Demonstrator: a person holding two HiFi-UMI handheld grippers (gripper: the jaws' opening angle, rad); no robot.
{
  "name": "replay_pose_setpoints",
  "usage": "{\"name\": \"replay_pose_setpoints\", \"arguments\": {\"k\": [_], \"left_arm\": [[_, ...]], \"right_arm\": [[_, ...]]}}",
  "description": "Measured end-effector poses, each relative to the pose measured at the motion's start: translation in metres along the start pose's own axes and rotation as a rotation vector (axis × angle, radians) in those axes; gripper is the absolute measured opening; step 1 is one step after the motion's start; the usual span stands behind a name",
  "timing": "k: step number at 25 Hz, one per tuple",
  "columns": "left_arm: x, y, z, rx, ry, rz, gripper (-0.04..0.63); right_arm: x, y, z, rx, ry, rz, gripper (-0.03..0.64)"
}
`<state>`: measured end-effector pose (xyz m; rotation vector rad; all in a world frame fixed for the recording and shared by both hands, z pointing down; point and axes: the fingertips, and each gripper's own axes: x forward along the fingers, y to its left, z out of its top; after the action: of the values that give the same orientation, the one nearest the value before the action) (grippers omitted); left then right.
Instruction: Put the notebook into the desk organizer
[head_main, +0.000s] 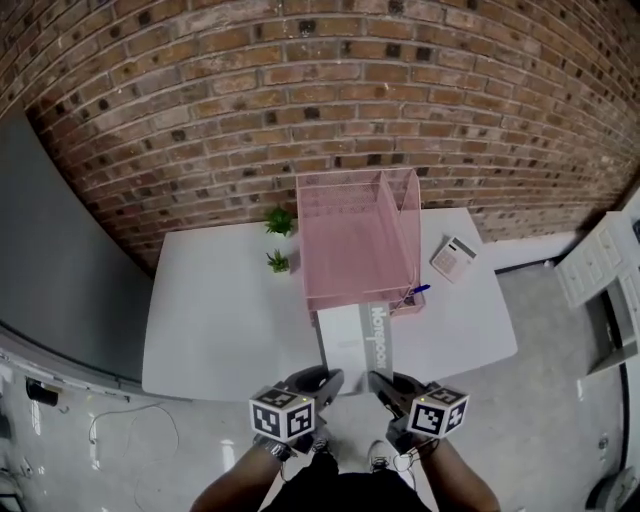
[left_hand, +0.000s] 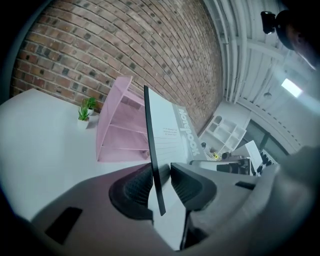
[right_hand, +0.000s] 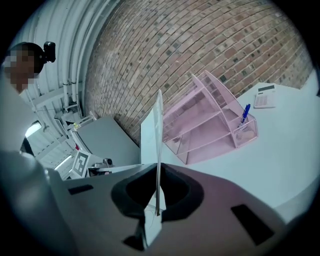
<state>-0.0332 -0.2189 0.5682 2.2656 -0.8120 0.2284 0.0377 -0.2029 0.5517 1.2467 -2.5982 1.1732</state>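
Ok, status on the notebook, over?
Right gripper shut on notebook, near edge. Left gripper jaws apart around it, not pressing. Far end at desk organizer front. Nothing in between.

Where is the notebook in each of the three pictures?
Head view: the notebook is low in the middle, just below the pink organizer.
Left gripper view: it stands edge-on in the centre, with the organizer to its left.
Right gripper view: it stands edge-on in the centre, with the organizer to its right.
Shared landmark: the pink organizer.
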Motion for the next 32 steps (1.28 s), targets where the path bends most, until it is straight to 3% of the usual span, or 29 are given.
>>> {"name": "replay_pose_setpoints", "arguments": {"k": [7, 12, 18, 21, 32], "left_arm": [[0.001, 0.025, -0.008, 0.012, 0.067, -0.03, 0.098], [0.001, 0.034, -0.012, 0.001, 0.072, -0.028, 0.098], [-0.003, 0.047, -0.005, -0.003, 0.048, 0.018, 0.098], [-0.004, 0.049, 0.0, 0.005, 0.033, 0.048, 0.098], [0.006, 0.051, 0.018, -0.004, -0.014, 0.121, 0.098]], "right_arm": [[0.009, -0.006, -0.012, 0.078, -0.021, -0.07, 0.012], [0.016, -0.008, -0.013, 0.095, -0.029, -0.054, 0.012], [0.02, -0.024, -0.016, 0.234, -0.028, -0.009, 0.012], [0.028, -0.027, -0.013, 0.3, -0.028, 0.057, 0.012], [0.04, -0.046, -0.011, 0.379, 0.064, 0.173, 0.012]]}}
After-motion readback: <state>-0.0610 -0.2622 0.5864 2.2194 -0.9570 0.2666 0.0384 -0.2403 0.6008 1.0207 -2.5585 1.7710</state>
